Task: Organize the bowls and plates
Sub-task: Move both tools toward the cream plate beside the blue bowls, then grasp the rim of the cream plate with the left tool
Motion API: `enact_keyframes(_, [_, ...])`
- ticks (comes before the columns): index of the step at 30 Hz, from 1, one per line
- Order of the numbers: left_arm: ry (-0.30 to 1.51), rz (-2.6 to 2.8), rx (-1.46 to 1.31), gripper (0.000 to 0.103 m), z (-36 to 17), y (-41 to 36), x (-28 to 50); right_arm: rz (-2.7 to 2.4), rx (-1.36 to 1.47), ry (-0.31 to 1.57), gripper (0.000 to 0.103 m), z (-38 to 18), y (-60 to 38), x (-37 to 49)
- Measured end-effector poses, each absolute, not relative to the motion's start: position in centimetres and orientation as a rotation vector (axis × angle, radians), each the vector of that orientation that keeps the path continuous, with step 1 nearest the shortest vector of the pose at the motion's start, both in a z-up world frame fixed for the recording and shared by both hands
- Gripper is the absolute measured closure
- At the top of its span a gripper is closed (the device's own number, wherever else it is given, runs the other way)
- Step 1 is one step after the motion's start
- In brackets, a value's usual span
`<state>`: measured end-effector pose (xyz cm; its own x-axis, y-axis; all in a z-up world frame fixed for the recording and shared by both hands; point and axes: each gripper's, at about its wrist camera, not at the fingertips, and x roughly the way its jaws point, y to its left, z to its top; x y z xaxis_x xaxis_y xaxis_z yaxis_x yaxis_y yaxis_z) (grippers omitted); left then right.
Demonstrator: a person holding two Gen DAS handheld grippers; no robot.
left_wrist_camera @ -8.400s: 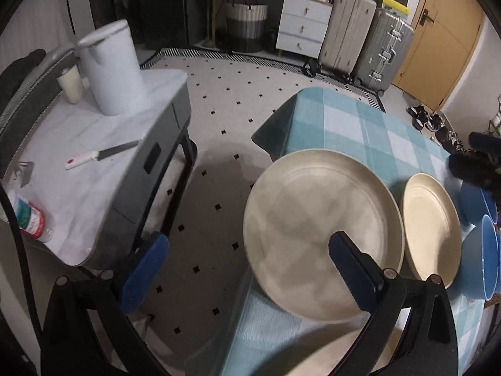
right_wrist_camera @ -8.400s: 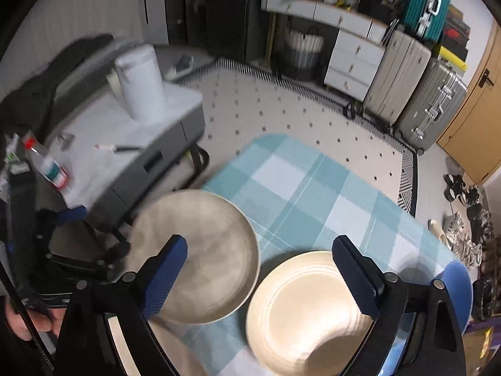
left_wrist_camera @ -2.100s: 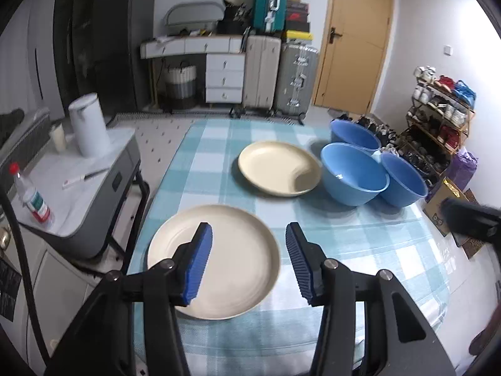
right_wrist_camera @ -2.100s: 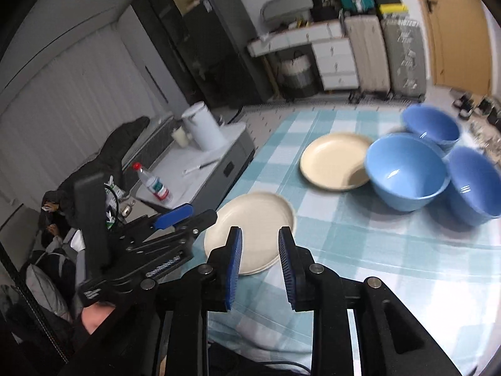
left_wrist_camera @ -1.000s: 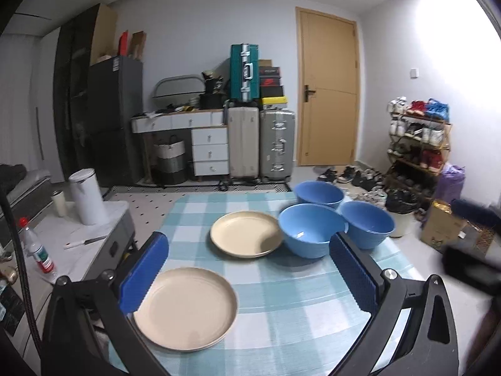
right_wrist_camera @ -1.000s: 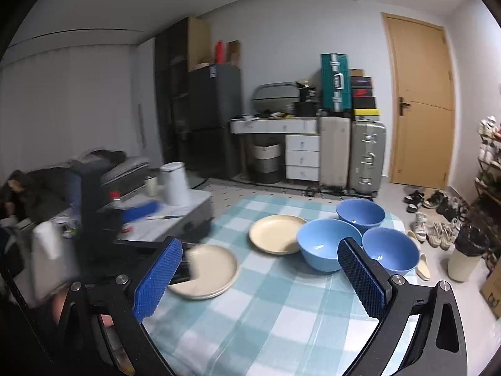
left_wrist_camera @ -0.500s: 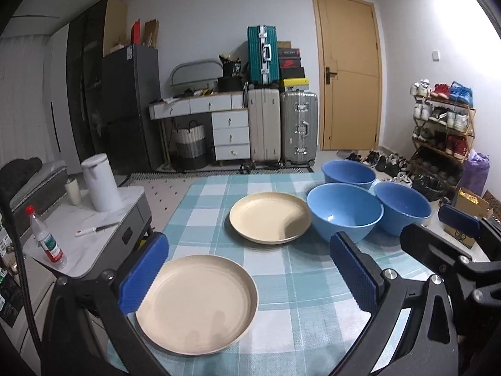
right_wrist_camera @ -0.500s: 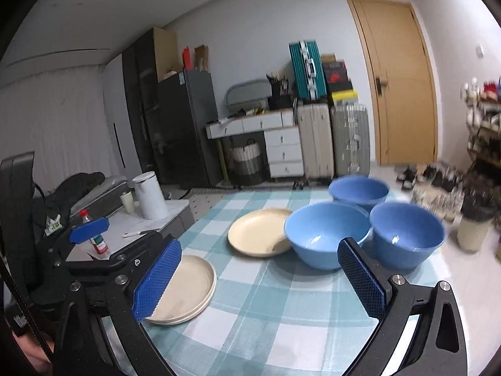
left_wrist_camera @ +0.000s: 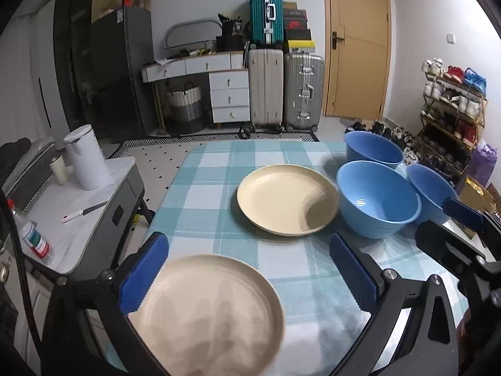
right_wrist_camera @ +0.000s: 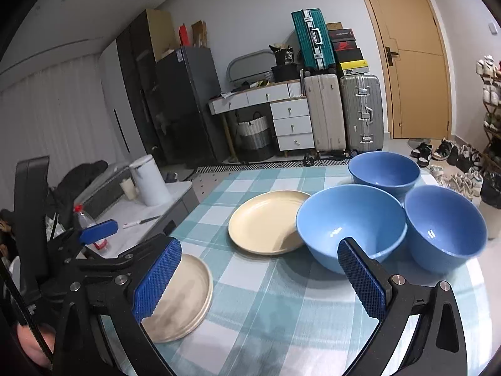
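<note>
Right now both sets of tongs are hanging empty above the near end of the bench [left_wrist_camera: 219, 163], which is wearing a teal checked cloth. The left tongs [left_wrist_camera: 249, 274] are standing wide apart over the near cream plate [left_wrist_camera: 213, 310]; in the right wrist view that plate is looking like a stack of two, since a second rim is showing under the top one, though I cannot be sure. The right tongs [right_wrist_camera: 263, 277] are likewise spread apart, gripping nothing, and are pointing toward the nearest blue bowl [right_wrist_camera: 350, 222]. The far cream plate [left_wrist_camera: 286, 199] is lying alone mid-bench, its edge sitting just beside or under that bowl's flank. Two more blue bowls are crowding close: the far bowl [right_wrist_camera: 383, 167] behind, and the right-hand bowl [right_wrist_camera: 444, 227] touching or nearly touching the nearest one. Judging from this, the lone plate and the three bowls are still waiting to be stacked. The risks are lying in the crowding: a finger sliding under the far plate's rim could be nudging the neighbouring bowl, and lifting one bowl could be dragging its neighbours. The near plate is also sitting close to the bench's left edge, so a careless push could be sending it over. Smooth rims may be slipping from a shallow pinch.
</note>
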<state>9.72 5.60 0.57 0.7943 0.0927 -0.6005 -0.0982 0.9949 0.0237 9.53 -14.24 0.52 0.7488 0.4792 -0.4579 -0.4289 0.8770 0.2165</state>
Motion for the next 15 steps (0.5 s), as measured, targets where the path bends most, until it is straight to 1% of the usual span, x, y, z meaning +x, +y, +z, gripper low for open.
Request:
enact_keyframes(7, [0.716,0.122,0.037,0.0,0.8,8.8,15.1,0.496,0.098,0.519,0.001,-0.2,-11.4,13.5])
enact_keyframes(11, [0.795,0.155,0.111,0.0,-0.5,10.6,19.8,0.465,0.08,0.483,0.001,-1.0,-10.1,14.8])
enact_keyframes(15, [0.858,0.09,0.099,0.0,-1.8,11.3,23.5,0.45,0.071,0.425,0.001,-2.0,-9.4,15.0])
